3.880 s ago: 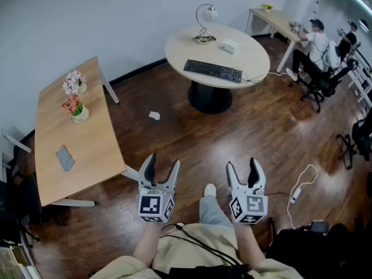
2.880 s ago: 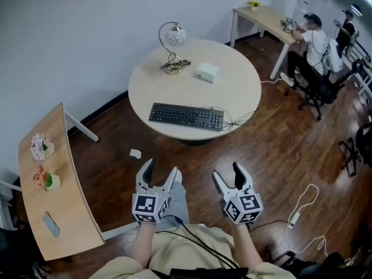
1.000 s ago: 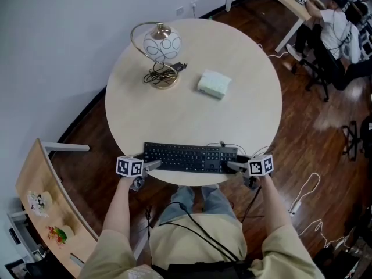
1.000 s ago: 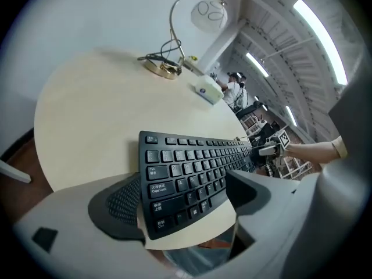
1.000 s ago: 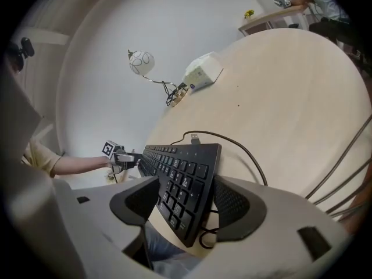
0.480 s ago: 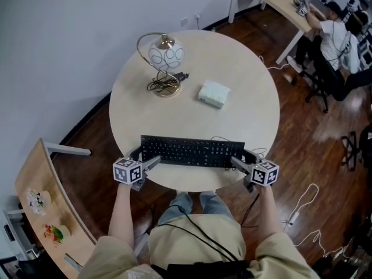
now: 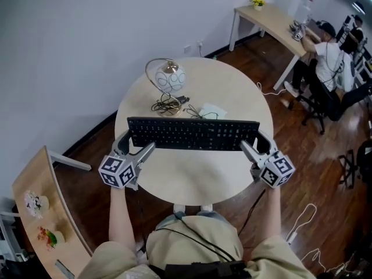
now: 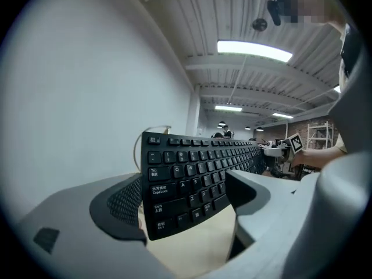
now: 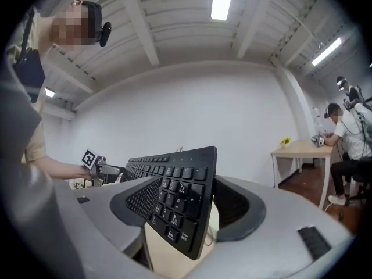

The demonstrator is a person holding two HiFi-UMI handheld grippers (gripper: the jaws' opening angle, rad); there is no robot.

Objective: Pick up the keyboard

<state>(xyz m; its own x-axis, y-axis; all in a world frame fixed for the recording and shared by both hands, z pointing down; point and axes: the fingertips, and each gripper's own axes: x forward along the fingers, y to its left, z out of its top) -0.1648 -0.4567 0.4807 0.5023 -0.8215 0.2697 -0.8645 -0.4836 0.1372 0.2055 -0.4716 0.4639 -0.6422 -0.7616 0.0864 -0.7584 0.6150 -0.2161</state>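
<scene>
The black keyboard point(image 7: 192, 133) hangs in the air above the round table point(image 7: 192, 182), its keys facing me. My left gripper point(image 7: 138, 142) is shut on its left end and my right gripper point(image 7: 251, 142) on its right end. In the left gripper view the keyboard point(image 8: 192, 173) stands on edge between the two grey pads of the left gripper point(image 8: 180, 214). The right gripper view shows the number-pad end of the keyboard point(image 9: 183, 202) clamped the same way in the right gripper point(image 9: 189, 214). The keyboard's cable trails back onto the table.
A lamp point(image 7: 170, 80) with coiled cord stands at the table's back left. A white box point(image 7: 212, 110) lies behind the keyboard, partly hidden. A long wooden table point(image 7: 35, 214) is at the left. People sit at a desk point(image 7: 273, 19) far right.
Both grippers have risen with the keyboard held between them; it has left the tabletop and tilted up on edge, and now covers part of the white box.
</scene>
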